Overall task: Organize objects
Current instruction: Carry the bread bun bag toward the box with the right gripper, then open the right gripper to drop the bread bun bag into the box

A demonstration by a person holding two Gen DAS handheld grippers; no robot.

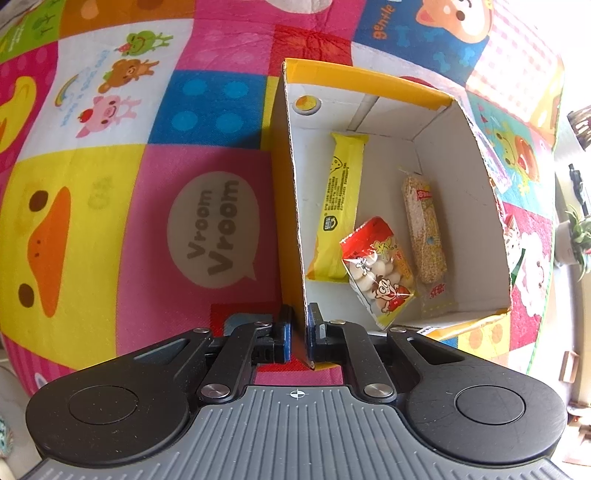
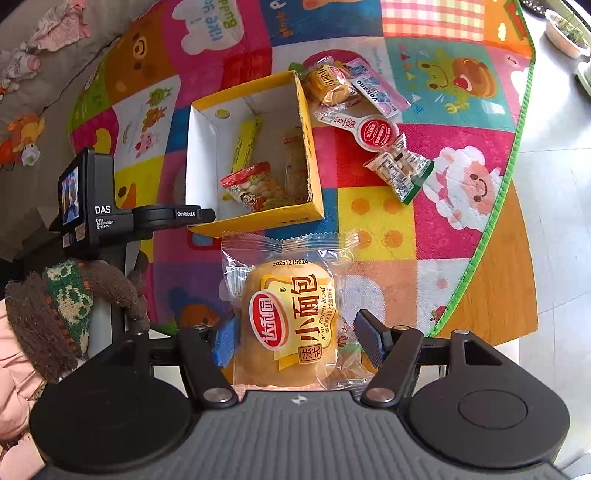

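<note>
A yellow cardboard box (image 1: 369, 79) with a white inside lies on the cartoon mat. It holds a long yellow packet (image 1: 341, 199), a red packet of round biscuits (image 1: 376, 266) and a clear-wrapped grain bar (image 1: 423, 229). My left gripper (image 1: 299, 332) is shut on the box's left wall at its near corner, one pad on each side. My right gripper (image 2: 297, 341) is shut on a clear packet of mini French bread (image 2: 291, 325), held above the mat just in front of the box (image 2: 258, 221). Several loose snack packets (image 2: 376, 133) lie to the right of the box.
A gloved hand (image 2: 74, 295) holds the left gripper's body (image 2: 96, 206) at the left of the right wrist view. The mat's green border (image 2: 491, 221) runs down the right, with grey floor tiles beyond. Plant pots (image 2: 565, 33) stand far right; soft toys (image 2: 22, 140) lie far left.
</note>
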